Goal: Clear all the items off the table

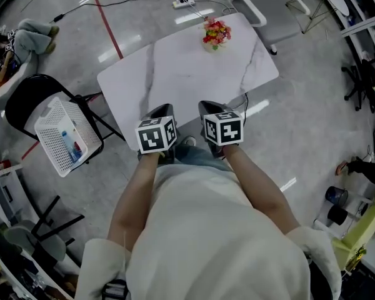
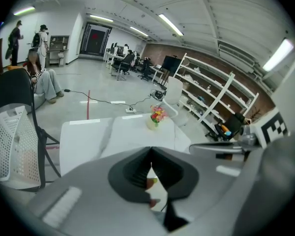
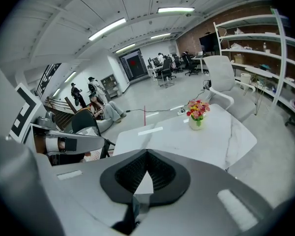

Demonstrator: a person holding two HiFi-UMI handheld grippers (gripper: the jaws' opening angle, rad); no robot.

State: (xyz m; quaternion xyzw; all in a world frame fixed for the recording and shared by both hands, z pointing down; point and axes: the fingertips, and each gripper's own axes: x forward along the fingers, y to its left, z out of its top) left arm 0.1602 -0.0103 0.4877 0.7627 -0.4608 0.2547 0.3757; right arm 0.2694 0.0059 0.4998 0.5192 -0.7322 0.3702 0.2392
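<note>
A small white vase of red and yellow flowers (image 1: 215,35) stands at the far end of the white marble table (image 1: 175,74); nothing else lies on the tabletop. It shows too in the left gripper view, flowers (image 2: 157,117), and in the right gripper view, flowers (image 3: 197,114). My left gripper (image 1: 161,111) and right gripper (image 1: 211,108) hover side by side over the table's near edge, both pointing at the vase and well short of it. The left gripper (image 2: 151,151) has its jaws together with nothing held. The right gripper (image 3: 147,154) is likewise shut and empty.
A white mesh basket (image 1: 67,136) holding a bottle rests on a black chair left of the table. A white office chair (image 1: 269,5) stands beyond the far end. A power strip (image 1: 184,3) and cable lie on the floor. Shelving and people are farther off.
</note>
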